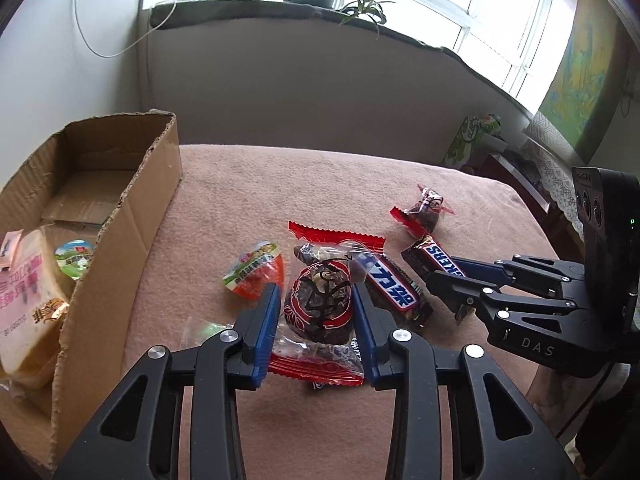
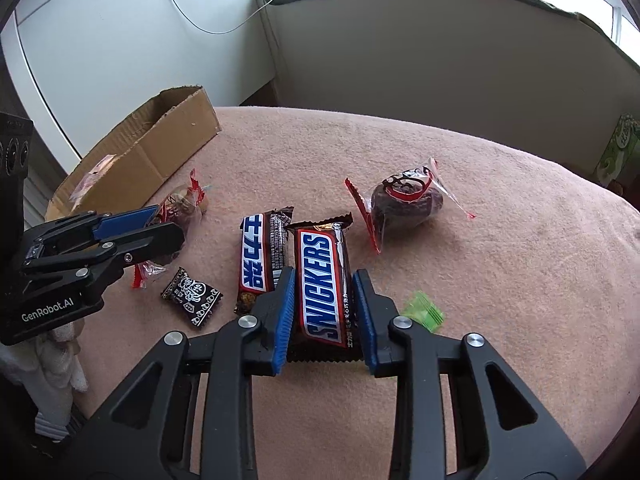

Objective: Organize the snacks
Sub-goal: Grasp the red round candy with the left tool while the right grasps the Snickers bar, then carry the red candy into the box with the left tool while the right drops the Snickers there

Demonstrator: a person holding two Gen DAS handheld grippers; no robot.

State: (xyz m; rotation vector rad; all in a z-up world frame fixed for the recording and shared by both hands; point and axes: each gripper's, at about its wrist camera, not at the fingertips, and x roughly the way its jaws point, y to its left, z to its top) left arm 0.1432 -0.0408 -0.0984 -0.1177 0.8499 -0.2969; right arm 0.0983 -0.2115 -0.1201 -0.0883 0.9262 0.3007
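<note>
The left gripper [image 1: 316, 300] is straddling a red-wrapped dark snack [image 1: 320, 300], its blue pads touching or nearly touching the crinkly film; whether it is truly gripping, I cannot tell. The right gripper [image 2: 324, 312] is closing around the Snickers bar [image 2: 324, 284], pads at both long edges, contact likewise uncertain. Just left of that bar a second chocolate bar [image 2: 260, 256] is lying almost against the left pad, so it is risking being dragged along. The slippery wrappers are risking sliding out on lifting. The cardboard box [image 1: 132, 216], already holding bread, is waiting at the far left, so the carry is crossing other loose sweets.
</note>
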